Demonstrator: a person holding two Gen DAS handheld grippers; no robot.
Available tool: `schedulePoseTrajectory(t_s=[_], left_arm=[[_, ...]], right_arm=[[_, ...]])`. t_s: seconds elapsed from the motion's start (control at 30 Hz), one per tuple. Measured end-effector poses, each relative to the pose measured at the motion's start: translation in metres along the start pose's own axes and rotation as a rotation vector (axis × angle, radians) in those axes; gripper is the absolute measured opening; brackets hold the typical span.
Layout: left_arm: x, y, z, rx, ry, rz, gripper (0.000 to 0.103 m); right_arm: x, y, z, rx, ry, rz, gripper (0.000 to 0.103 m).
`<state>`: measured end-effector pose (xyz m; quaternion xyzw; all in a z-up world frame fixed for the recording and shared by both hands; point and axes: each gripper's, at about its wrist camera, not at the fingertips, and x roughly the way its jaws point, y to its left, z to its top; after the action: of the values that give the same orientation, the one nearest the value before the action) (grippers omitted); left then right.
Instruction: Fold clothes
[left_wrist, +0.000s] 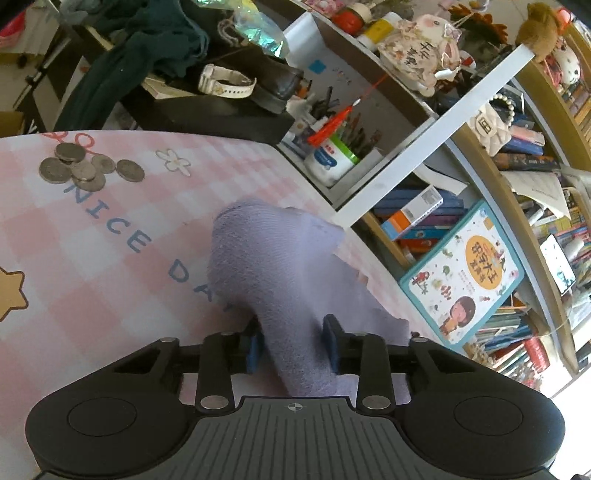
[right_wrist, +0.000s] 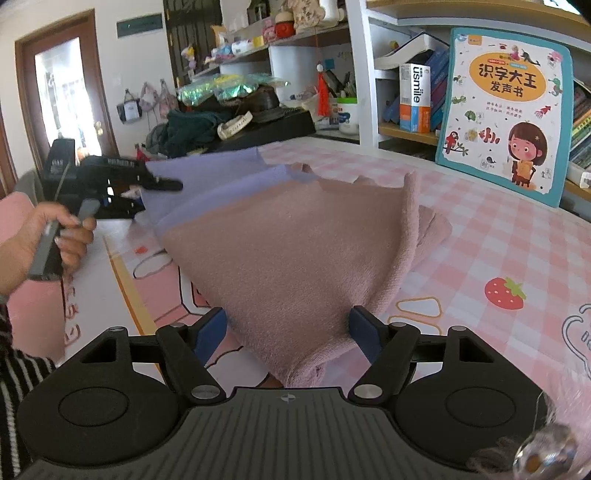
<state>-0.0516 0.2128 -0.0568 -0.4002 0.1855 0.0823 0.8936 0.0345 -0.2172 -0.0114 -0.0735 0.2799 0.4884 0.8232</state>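
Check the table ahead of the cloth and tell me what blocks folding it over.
Nothing visible blocks it. Left gripper and right gripper each have the towel between their fingers. The coins lie off to the side, apart from the cloth, and the picture book stands at the table's far edge.

— Your left gripper (left_wrist: 293, 347) has cloth (left_wrist: 280, 266) between its pads, but the fabric hides whether they truly pinch it.

— And your right?

— The pink towel (right_wrist: 295, 258) covers the gap of the right gripper (right_wrist: 288, 332); contact can't be told. Your left hand (right_wrist: 40, 236) is blurred, and the frame's edge cuts its arm.
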Motion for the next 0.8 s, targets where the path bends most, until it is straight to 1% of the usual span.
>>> schedulePoseTrajectory(t_s=[0.07,0.13,0.17,0.23,0.3,0.37,0.4,0.53,0.57,0.63,0.7,0.8], left_arm=[[0.000,0.001,0.000,0.000,0.000,-0.001,0.026],[0.000,0.001,0.000,0.000,0.001,-0.003,0.027],[0.000,0.002,0.001,-0.001,0.001,-0.004,0.027],[0.000,0.003,0.001,-0.001,0.002,-0.005,0.028],[0.000,0.003,0.001,-0.001,0.002,-0.006,0.028],[0.000,0.004,0.001,-0.001,0.002,-0.008,0.028],[0.000,0.004,0.001,-0.001,0.003,-0.009,0.028],[0.000,0.005,0.002,-0.001,0.003,-0.011,0.028],[0.001,0.005,0.002,-0.001,0.003,-0.012,0.028],[0.001,0.006,0.002,-0.001,0.003,-0.014,0.028],[0.001,0.006,0.002,-0.002,0.004,-0.017,0.028],[0.001,0.006,0.003,0.001,0.006,-0.020,0.025]], right_arm=[[-0.006,-0.007,0.001,0.038,-0.048,0.012,0.072],[-0.011,-0.016,0.004,0.101,-0.099,0.004,0.072],[-0.012,-0.021,0.007,0.139,-0.118,-0.014,0.072],[-0.012,-0.033,0.014,0.209,-0.136,-0.080,0.072],[-0.006,-0.044,0.021,0.261,-0.116,-0.172,0.071],[0.002,-0.054,0.026,0.294,-0.076,-0.256,0.066],[0.007,-0.059,0.027,0.304,-0.054,-0.291,0.060],[0.015,-0.069,0.024,0.330,-0.020,-0.243,0.046],[0.015,-0.069,0.023,0.324,-0.024,-0.237,0.044],[0.016,-0.069,0.020,0.323,-0.033,-0.224,0.037],[0.016,-0.067,0.017,0.323,-0.046,-0.213,0.034],[0.015,-0.064,0.015,0.319,-0.057,-0.214,0.033]])
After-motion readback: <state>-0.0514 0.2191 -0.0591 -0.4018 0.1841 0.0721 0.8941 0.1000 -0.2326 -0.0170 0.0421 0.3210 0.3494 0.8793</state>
